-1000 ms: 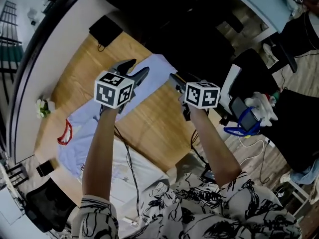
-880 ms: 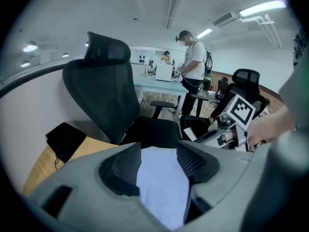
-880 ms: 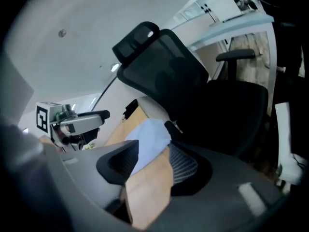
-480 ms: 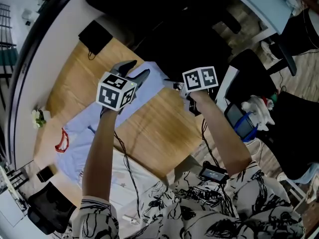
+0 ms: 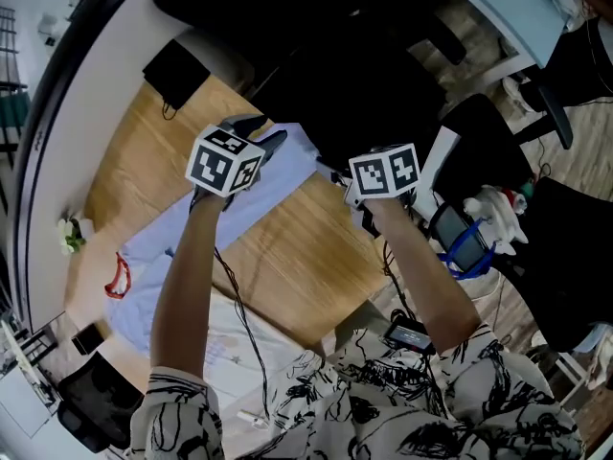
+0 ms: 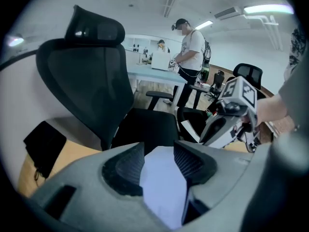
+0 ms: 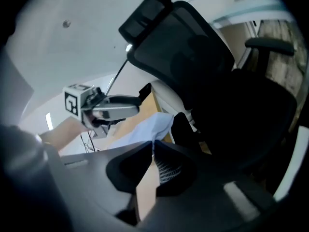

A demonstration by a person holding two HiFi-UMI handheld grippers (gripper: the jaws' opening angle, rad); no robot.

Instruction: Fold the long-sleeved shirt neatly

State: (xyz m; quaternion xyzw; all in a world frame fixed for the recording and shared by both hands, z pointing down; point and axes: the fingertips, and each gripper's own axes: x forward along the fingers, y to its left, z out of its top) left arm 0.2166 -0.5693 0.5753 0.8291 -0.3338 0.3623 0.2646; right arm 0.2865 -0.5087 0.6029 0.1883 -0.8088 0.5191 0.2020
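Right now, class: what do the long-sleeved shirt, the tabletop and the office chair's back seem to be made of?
Long-sleeved shirt: thin soft cloth, likely cotton, matte pale blue; it creases softly.
Tabletop: wood or wood-look laminate, smooth; tan streaked grain.
Office chair's back: black mesh in a plastic frame, probably.

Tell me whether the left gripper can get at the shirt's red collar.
Probably yes: the left gripper, jaws just closing with shirt between them, is at the far end; pulled back, nothing blocks the red collar.

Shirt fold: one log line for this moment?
shirt: spread on table | left gripper: jaws just closing, shirt between, not pinched | right gripper: jaws just closed on shirt edge
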